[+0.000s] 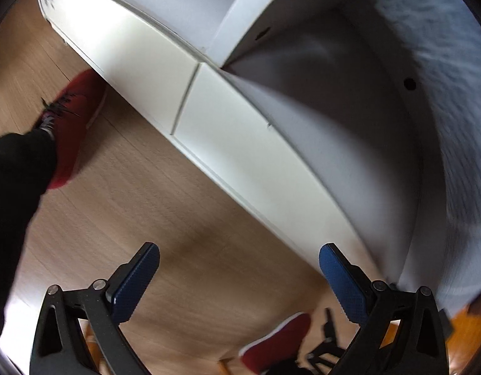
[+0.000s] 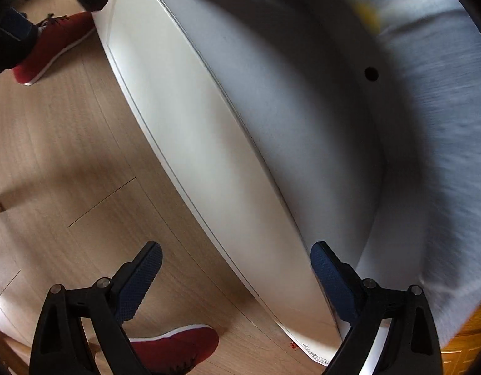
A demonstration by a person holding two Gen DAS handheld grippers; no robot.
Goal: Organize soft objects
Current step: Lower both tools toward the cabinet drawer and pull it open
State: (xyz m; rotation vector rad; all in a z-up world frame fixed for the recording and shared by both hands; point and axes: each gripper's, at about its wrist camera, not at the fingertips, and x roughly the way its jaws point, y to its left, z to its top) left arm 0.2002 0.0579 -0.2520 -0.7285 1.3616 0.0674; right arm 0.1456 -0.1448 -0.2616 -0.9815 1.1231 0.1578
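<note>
Both pairs of my fingers are spread wide with nothing between them. On my left gripper the blue pads stand far apart over the wooden floor, empty. To the left of that view a red shoe with dark laces sits on the floor under a black trouser leg, its toe close to the front of the white cabinet. The cabinet's panel runs diagonally across the middle, with a seam dividing it into two fronts. Beyond it, the cabinet opens into a pale, shadowed compartment, and along the far right edge lies a blurred grey-white soft fabric; I cannot tell what kind of item it is. A second red shoe shows low between my fingers.

My right gripper is likewise wide open and holds nothing, its pads apart above the floor. A red shoe is at upper left beside the cabinet's corner, another at the bottom. The white cabinet front sweeps through the centre, and to the right the grey soft fabric curves along the compartment's edge, with a small blurred yellow patch near its top. Neither gripper touches the fabric.
</note>
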